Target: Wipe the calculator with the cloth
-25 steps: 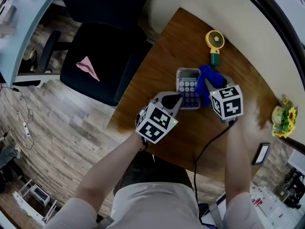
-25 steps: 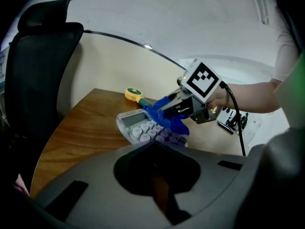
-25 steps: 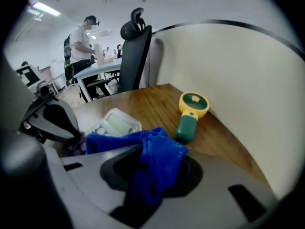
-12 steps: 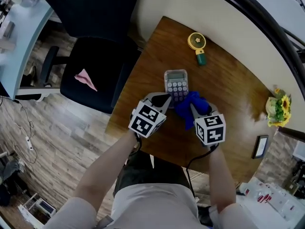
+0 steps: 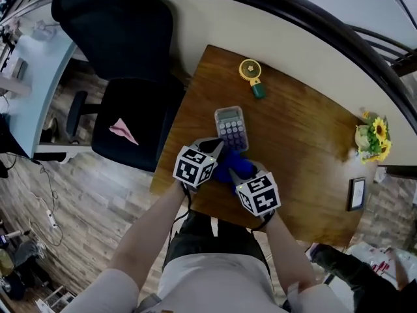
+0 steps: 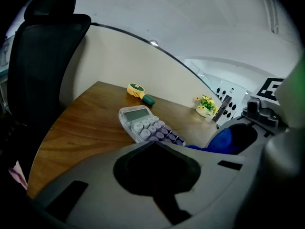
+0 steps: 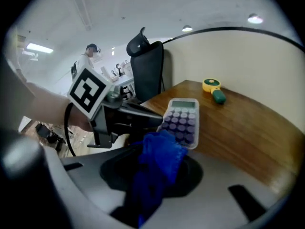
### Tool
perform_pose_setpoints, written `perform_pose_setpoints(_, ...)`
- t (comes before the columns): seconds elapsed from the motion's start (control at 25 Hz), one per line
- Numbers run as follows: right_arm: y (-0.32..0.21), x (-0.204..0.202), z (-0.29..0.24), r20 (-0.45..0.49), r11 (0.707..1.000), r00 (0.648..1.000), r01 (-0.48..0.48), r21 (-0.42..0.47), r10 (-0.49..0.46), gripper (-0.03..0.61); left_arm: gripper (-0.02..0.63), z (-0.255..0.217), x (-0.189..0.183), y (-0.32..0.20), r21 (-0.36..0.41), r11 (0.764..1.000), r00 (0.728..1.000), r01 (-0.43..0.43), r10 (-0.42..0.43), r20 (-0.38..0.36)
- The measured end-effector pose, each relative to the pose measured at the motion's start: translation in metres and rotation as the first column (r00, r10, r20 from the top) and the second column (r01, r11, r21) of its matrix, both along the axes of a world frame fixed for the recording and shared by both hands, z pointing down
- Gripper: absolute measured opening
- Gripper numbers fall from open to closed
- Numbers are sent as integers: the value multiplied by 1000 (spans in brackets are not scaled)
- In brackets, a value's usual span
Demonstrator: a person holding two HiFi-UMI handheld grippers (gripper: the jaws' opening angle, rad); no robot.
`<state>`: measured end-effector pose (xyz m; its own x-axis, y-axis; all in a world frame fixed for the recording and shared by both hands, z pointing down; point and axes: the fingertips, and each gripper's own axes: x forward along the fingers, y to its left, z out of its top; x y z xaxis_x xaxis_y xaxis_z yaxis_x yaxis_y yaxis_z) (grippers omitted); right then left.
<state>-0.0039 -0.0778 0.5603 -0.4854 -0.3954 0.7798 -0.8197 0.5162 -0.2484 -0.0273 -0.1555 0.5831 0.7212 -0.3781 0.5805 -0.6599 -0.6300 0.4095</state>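
Note:
The grey calculator (image 5: pixel 231 128) with purple keys lies flat on the brown wooden table (image 5: pixel 300 142), display end away from me. My right gripper (image 5: pixel 240 173) is shut on the bunched blue cloth (image 5: pixel 233 167), which hangs just short of the calculator's near end. In the right gripper view the cloth (image 7: pixel 159 163) covers the jaw tips and the calculator (image 7: pixel 182 120) lies beyond it. My left gripper (image 5: pixel 214 147) sits at the calculator's near left corner, jaws shut with nothing between them. From the left gripper (image 6: pixel 153 144) view, the calculator (image 6: pixel 143 123) lies ahead and the cloth (image 6: pixel 221 140) to the right.
A yellow and green hand fan (image 5: pixel 251 77) lies at the table's far side. A sunflower pot (image 5: pixel 371 139) and a small dark frame (image 5: pixel 355 193) stand at the right. A black office chair (image 5: pixel 130 109) with pink paper (image 5: pixel 122 130) is left of the table.
The right gripper has drawn the cloth from the calculator's right side down past its near end, towards me. Both grippers have pulled back, and the head view has shifted.

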Motion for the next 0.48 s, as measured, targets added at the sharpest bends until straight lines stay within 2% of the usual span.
perform_pose_setpoints(0.16,14,-13,-21,105,999,993,-50,-21,52,117,2,-11,-18,16,-12,1000,999,20,-20,40)
perform_pose_setpoints(0.36,12,-7,-57,103,996,992,-72,48,67,117,2,-46,-47,28,28,999,996,43,-45,79)
perform_pose_setpoints(0.48,1,2,-88,109,990,991,-92,109,80,117,2,-78,-55,27,85,996,994,34,-42,97)
